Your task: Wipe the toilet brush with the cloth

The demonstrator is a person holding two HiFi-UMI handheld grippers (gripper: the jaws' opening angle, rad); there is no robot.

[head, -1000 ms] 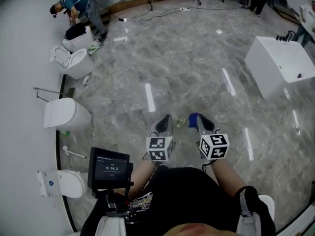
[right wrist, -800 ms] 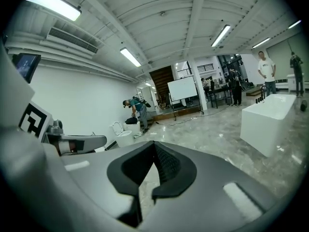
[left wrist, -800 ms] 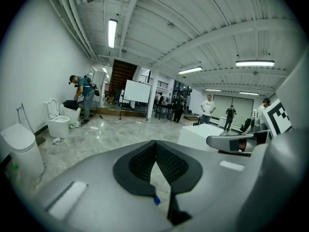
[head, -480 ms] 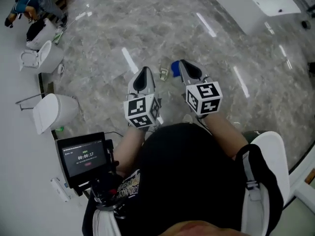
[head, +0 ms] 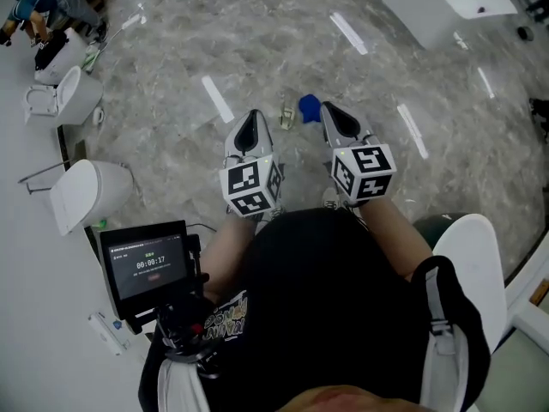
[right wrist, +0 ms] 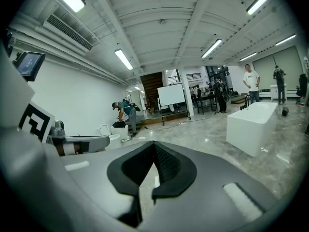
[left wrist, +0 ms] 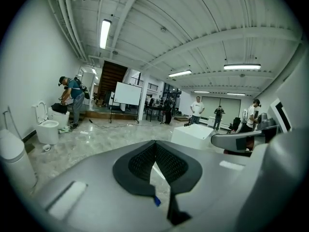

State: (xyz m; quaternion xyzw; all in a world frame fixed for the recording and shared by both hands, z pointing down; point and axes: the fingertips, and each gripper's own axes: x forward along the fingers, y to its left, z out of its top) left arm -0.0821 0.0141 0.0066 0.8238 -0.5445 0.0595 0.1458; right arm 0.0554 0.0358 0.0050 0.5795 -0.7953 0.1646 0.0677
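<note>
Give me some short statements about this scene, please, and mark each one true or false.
1. The left gripper and the right gripper are both shut and empty. True.
2. The blue cloth is clamped in the right gripper. False: the cloth lies on the floor, beside that gripper's tip.
3. A white tub stands ahead on the right. True.
4. The toilets stand on the person's right side. False: the toilets line the wall at the left.
5. Nobody else is in view. False: a person bends over by a far toilet.
</note>
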